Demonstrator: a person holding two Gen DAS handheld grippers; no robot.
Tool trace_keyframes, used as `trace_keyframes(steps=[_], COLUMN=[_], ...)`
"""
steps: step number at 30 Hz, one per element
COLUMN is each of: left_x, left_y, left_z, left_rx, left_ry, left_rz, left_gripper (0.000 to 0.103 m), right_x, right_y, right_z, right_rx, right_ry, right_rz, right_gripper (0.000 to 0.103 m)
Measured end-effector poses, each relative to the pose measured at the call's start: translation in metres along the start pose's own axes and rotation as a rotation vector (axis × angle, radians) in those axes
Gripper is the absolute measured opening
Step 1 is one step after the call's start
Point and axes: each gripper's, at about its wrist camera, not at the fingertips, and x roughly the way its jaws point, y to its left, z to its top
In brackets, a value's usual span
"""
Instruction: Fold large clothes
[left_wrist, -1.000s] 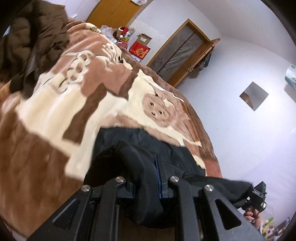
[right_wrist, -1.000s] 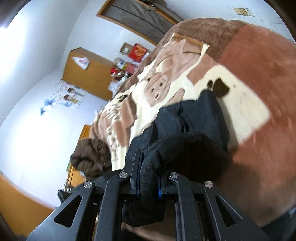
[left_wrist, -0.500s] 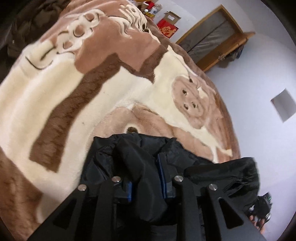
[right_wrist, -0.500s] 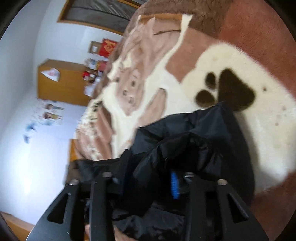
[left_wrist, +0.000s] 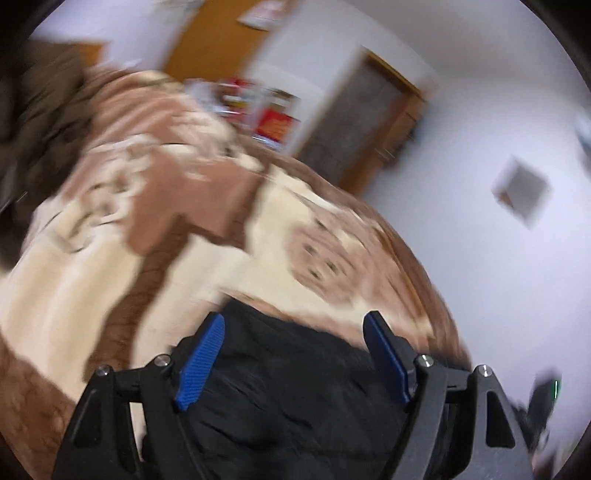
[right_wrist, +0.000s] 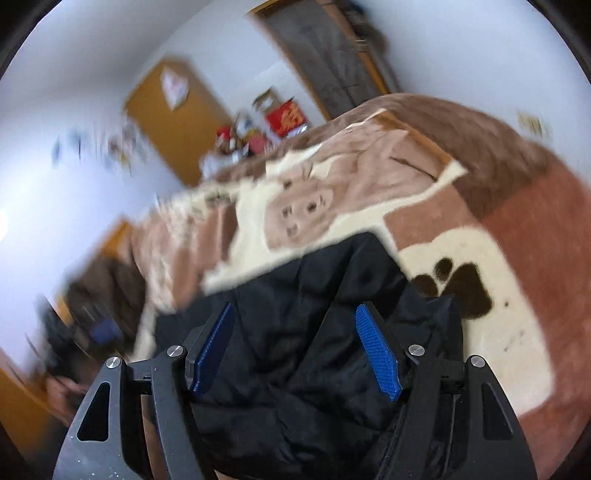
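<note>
With both the left gripper (left_wrist: 293, 319) and right gripper (right_wrist: 295, 308) gaping wide above the black jacket (right_wrist: 314, 332) — nothing held — one fold is resting; next, picking a fresh edge.

In the left wrist view, bare blanket (left_wrist: 92, 280) fills the left and centre, open to a pass; a brown heap of clothing (left_wrist: 33, 122) blocks the upper left; the black jacket (left_wrist: 295, 387) fills the bottom centre; in the right wrist view, blanket lies bare right of the jacket (right_wrist: 314, 350); boxes (right_wrist: 284, 120) crowd the top centre.
</note>
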Motion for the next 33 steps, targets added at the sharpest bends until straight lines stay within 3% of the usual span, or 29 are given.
trace_keyframes(steps=[3,6,7,11,14,20,25,29,33], left_x=[0.036,0.088,0.105,0.153,0.172,0.188,0.195,0.175,0.136], left_y=[-0.038,-0.044,-0.041,-0.017,0.001,0.016,0.011,0.006,-0.004], left_z=[-0.029,-0.044,-0.045,-0.044,-0.050,-0.067,-0.059,-0.044,-0.029], left_rx=[0.155,0.186,0.201,0.236,0.236,0.207,0.211,0.196,0.203], left_ry=[0.100,0.179,0.186,0.180,0.155,0.129,0.195,0.235,0.179], left_rz=[-0.013,0.029,0.078,0.214,0.231,0.235,0.259,0.244,0.207], left_gripper=[0.079,0.079,0.079,0.079,0.079,0.080,0.079,0.079,0.079], right_x=[0.035,0.077,0.090,0.134,0.151,0.164,0.164,0.139,0.089], right_y=[0.016,0.015,0.010,-0.024,-0.052,-0.061,-0.060,-0.056,-0.048], right_z=[-0.012,-0.013,-0.012,-0.006,-0.007,-0.021,-0.010,0.001,0.010], right_rx=[-0.106,-0.211,-0.227,-0.154,-0.061,-0.043,-0.036,-0.017,0.016], right_ry=[0.040,0.081,0.101,0.172,0.162,0.136,0.170,0.169,0.078], right_rz=[-0.083,-0.236,-0.270,-0.297,-0.284,-0.307,-0.309,-0.302,-0.293], right_gripper=[0.069,0.069,0.069,0.069,0.069,0.068,0.068,0.068,0.068])
